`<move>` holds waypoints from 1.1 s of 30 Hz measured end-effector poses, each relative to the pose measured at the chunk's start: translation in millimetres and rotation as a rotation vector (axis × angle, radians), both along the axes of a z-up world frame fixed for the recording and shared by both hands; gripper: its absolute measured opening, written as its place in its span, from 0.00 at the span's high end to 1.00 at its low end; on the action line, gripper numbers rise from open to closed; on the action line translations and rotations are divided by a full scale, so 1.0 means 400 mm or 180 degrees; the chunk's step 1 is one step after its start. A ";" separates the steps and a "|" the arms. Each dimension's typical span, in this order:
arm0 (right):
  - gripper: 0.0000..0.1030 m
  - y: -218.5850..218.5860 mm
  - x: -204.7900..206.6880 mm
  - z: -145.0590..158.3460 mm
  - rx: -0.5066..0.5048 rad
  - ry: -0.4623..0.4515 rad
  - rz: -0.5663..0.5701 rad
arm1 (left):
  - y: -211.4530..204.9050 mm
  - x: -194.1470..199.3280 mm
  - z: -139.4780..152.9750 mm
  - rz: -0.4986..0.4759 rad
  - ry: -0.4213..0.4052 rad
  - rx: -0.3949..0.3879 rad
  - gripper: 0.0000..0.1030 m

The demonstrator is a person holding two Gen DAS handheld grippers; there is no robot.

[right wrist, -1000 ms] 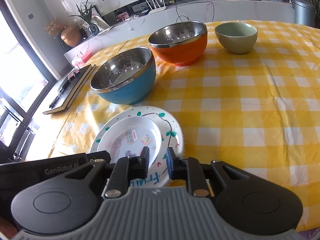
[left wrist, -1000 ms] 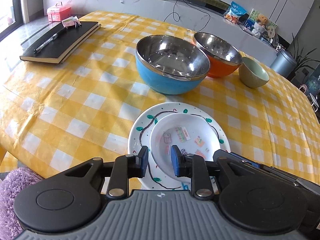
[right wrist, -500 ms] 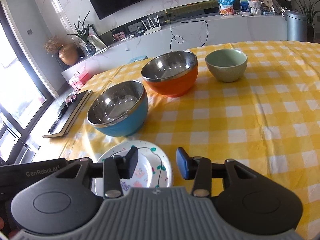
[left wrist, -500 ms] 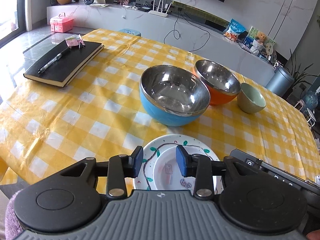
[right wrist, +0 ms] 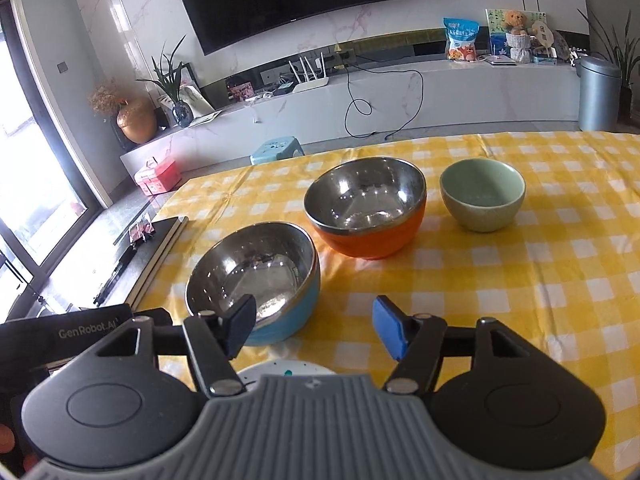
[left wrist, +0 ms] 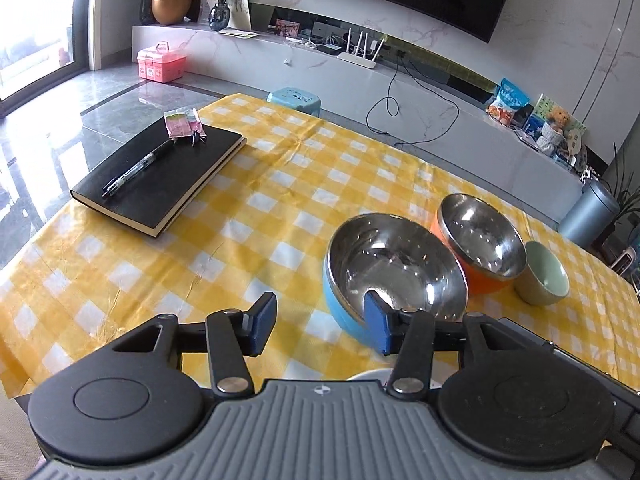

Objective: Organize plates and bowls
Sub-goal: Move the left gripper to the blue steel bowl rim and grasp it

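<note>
Three bowls (right wrist: 362,208) stand in a row on the table (right wrist: 540,280), notebook (left wrist: 160,176) well left.

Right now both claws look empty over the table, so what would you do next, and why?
Probably reach the right gripper, jaws opening with nothing between them, to the green bowl and nest it in the orange bowl. Three bowls stand apart: blue bowl the widest, green the smallest. The left gripper is opening too, also empty.

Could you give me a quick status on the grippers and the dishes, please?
Left gripper and right gripper: jaws opening, nothing between them. Plate on table below; blue bowl, orange bowl, green bowl unstacked. Path clear.
</note>
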State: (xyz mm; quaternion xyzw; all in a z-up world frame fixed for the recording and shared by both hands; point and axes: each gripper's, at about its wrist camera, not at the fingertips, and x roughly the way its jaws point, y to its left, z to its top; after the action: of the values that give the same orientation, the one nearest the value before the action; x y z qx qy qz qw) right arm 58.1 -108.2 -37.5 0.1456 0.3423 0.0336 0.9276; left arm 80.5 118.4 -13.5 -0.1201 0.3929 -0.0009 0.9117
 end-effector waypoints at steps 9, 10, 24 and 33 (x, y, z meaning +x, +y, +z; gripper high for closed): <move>0.32 0.026 0.093 -0.003 -0.0008 0.0144 -0.0107 | 0.007 0.089 -0.027 0.0150 0.0048 -0.0008 0.37; 0.33 0.027 0.103 -0.006 -0.0001 0.0168 -0.0110 | 0.010 0.099 -0.034 0.0166 0.0066 -0.0017 0.37; 0.57 0.063 0.196 -0.065 0.0082 0.0490 -0.0129 | 0.014 0.175 -0.112 0.0100 0.0318 -0.0094 0.57; 0.76 0.059 0.212 -0.099 0.0111 0.0584 -0.0202 | 0.002 0.192 -0.126 -0.0012 0.0344 -0.0183 0.85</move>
State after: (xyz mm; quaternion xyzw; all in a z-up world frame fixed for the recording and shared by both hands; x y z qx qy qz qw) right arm 142.8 -84.6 -77.1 0.1749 0.4204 -0.0033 0.8903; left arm 157.1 119.3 -63.9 -0.1453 0.4416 -0.0075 0.8853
